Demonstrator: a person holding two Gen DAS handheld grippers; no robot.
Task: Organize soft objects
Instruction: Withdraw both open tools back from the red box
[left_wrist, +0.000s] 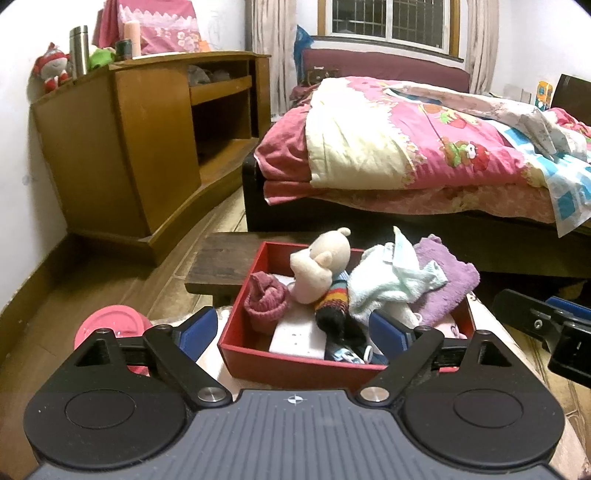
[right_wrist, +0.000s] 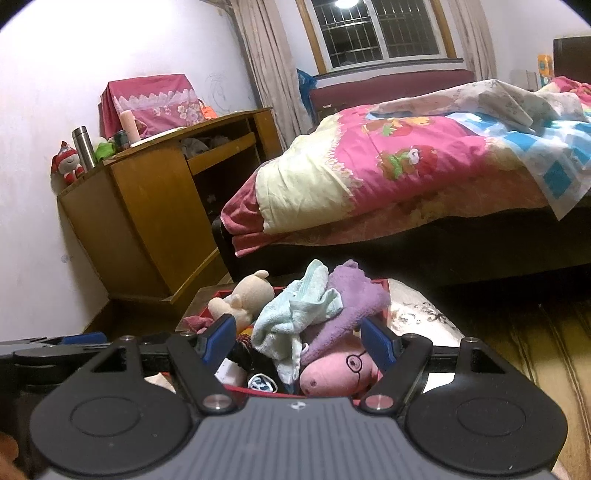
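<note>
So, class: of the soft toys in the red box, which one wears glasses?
The pink pig plush, nearest the right gripper, has round glasses drawn on; the cream doll has none.

Ahead of your jaws you have one red box (left_wrist: 255, 354) holding two plush toys, a cream one (left_wrist: 314, 269) and a pink one (right_wrist: 338, 373), and two towels, mint (left_wrist: 384, 284) and purple (left_wrist: 447, 284).

Soft toys and cloths crowd the red box (left_wrist: 258, 360); space above lies open.
</note>
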